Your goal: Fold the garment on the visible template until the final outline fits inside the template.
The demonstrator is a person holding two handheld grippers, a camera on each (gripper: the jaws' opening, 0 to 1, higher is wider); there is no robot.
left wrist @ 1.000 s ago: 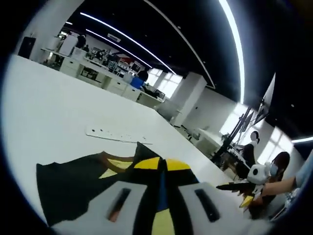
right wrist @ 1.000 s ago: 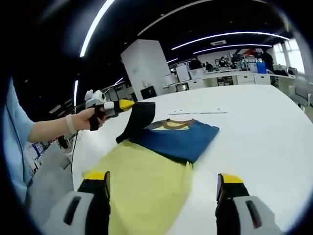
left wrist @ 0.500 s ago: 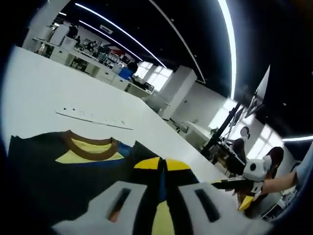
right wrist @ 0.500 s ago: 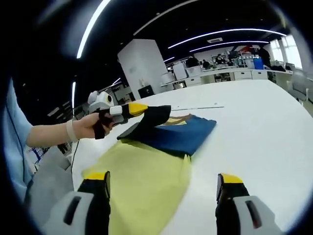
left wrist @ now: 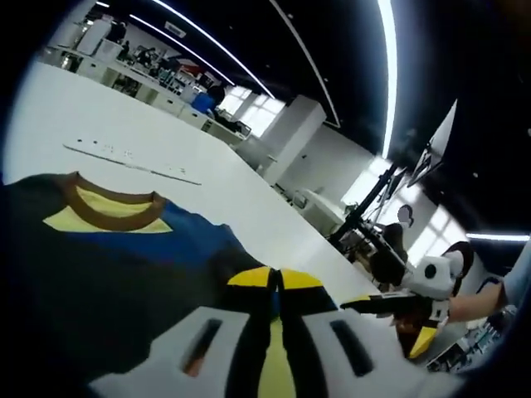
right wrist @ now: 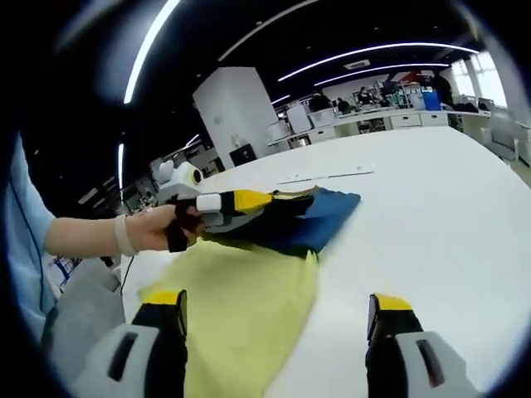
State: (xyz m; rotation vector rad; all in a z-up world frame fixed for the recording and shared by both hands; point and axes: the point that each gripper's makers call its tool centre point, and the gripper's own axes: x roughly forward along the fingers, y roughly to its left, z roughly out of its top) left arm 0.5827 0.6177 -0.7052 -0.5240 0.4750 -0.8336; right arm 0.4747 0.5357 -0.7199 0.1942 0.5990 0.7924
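Carried farther over, the garment (right wrist: pixel 274 249), collar away, stays pinched by the left hand-held gripper (left wrist: pixel 274 278); right hand-held gripper (right wrist: pixel 278 319) gapes wide.

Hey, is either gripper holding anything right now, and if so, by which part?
The left gripper is shut on the shirt, pinching a dark edge of the fabric. The right gripper is open and holds nothing.

A broad white bench (right wrist: pixel 431 207) spreads ahead of the tool. Beyond its far edge stand a white pillar (right wrist: pixel 228 116), rows of office desks (right wrist: pixel 390 120), and long ceiling light strips (left wrist: pixel 388 75) overhead.
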